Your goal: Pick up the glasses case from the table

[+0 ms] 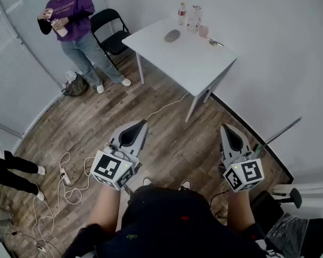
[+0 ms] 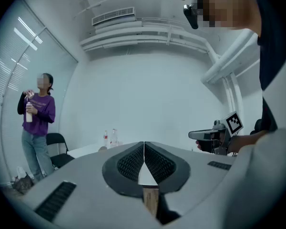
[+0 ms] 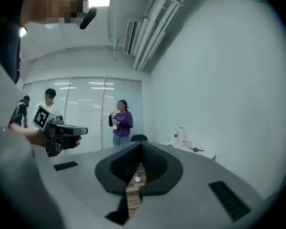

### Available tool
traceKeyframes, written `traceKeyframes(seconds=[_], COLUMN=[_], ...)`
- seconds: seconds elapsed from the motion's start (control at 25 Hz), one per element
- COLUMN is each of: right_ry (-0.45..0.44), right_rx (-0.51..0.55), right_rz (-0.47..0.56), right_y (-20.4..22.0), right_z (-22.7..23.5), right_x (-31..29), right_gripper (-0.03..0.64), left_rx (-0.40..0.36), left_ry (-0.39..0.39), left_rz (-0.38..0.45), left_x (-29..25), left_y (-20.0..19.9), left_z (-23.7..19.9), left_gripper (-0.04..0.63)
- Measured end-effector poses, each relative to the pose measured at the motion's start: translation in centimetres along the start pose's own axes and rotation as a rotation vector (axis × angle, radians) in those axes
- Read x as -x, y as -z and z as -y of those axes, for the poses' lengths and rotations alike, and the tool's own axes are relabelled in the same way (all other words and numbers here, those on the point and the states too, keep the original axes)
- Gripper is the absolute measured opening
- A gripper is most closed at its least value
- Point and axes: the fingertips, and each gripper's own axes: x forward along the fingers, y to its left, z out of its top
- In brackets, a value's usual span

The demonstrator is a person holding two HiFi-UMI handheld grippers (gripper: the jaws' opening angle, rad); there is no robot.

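Holding my left gripper (image 1: 135, 132) and right gripper (image 1: 229, 135) level, jaws pressed together and empty, makes sense: the grey oval glasses case (image 1: 172, 35) sits well ahead of both, on the white rectangular table (image 1: 204, 69), out of reach for now.

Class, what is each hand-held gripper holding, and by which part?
Nothing is held. The left hand-held gripper and the right hand-held gripper are both shut and empty; the glasses case lies untouched on the table.
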Motion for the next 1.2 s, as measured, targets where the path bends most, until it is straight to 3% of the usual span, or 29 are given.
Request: traceKeyframes(seconds=[0.84,1.2], right_ry=[-0.017,-0.008], right_rx=[-0.047,-0.049], right_rz=[0.018,-0.005], right_y=[0.2,0.7], right_z=[-0.4,-2.3], right_x=[-0.6,-2.3], right_gripper=[0.02,0.02], left_rx=[0.009,0.027], left_ry=[0.009,0.011], left_rz=[-0.001,-0.01], left_x=[-0.1,1.0], left_y=[0.5,0.9], left_z=[0.0,-2.4], left_gripper=[0.023,0.023])
